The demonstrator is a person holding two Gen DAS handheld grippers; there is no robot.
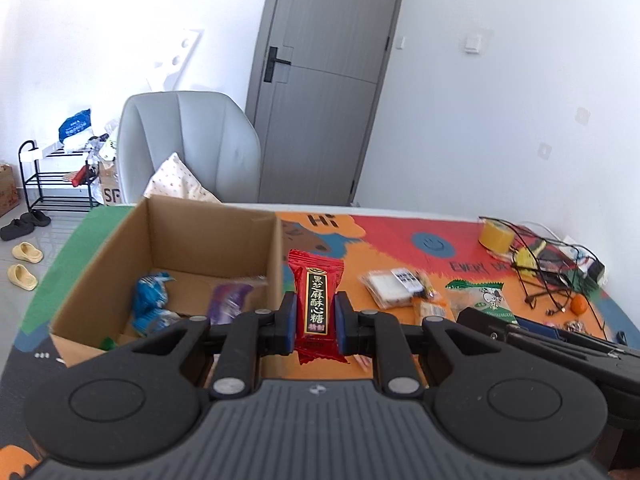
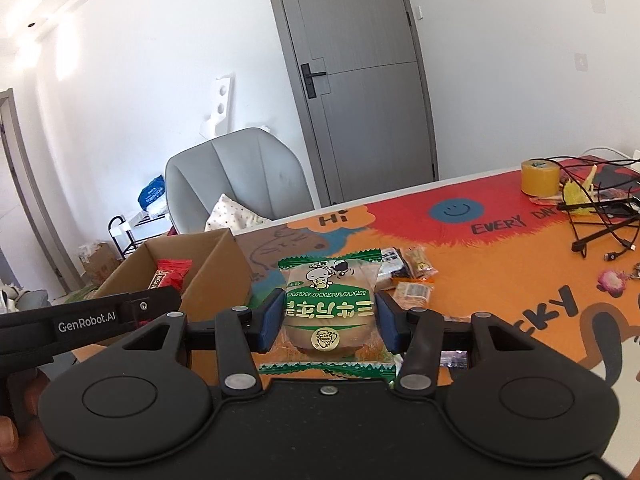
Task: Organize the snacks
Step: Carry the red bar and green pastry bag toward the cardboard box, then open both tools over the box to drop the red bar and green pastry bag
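Both hand-held grippers are gripping snacks above the bench.
Left hand-held gripper (image 1: 316, 320) is clamping a red candy packet (image 1: 316, 304) beside the cardboard box (image 1: 208, 236); right hand-held gripper (image 2: 330, 320) is pinching a green-trimmed pastry packet (image 2: 330, 304).

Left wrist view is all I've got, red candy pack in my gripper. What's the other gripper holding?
Observer: The right gripper is shut on a green-and-clear pastry packet.
Operator: Is that packet off the table?
Observer: It seems lifted above the orange mat.
Operator: My red candy pack, where is it from that side?
Observer: In the right wrist view, the red candy pack shows in front of the cardboard box.
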